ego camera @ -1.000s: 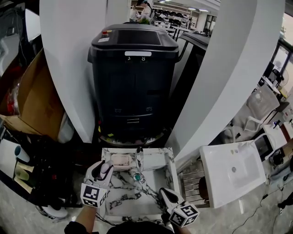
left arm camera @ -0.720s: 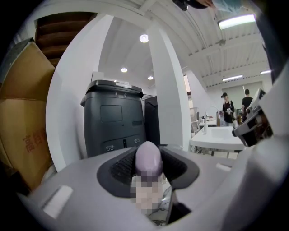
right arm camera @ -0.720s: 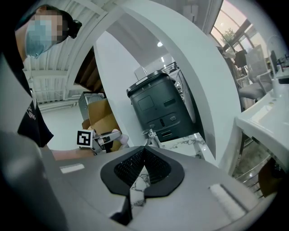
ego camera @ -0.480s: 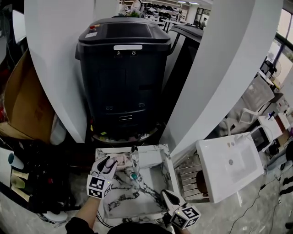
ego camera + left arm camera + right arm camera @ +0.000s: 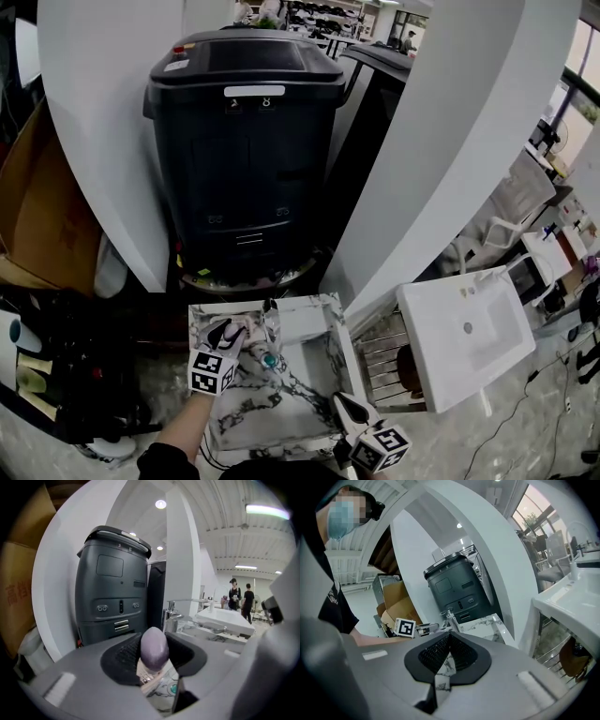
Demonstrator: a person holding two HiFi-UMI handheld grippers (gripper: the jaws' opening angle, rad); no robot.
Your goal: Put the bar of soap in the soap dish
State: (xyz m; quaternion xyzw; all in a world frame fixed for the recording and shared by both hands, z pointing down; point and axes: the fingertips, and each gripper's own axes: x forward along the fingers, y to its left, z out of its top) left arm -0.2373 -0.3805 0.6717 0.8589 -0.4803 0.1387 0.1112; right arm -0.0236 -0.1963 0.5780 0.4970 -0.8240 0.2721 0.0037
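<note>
Gripping a purple oval bar of soap (image 5: 154,648) between its jaws, the left gripper (image 5: 230,334) hangs over the back left corner of a white surface with dark marble veins (image 5: 281,412). The soap is in the air, just beside a pale slatted soap dish (image 5: 251,329), not yet in it. A chrome tap (image 5: 272,319) and a round green drain plug (image 5: 270,360) are near. The right gripper (image 5: 343,402) rests at the front right edge, its jaws closed together and empty. Behind the surface stands a big dark grey machine (image 5: 244,159) between white curved columns (image 5: 427,141). A brown cardboard box (image 5: 28,234) is at the left and a white washbasin (image 5: 464,333) at the right.
</note>
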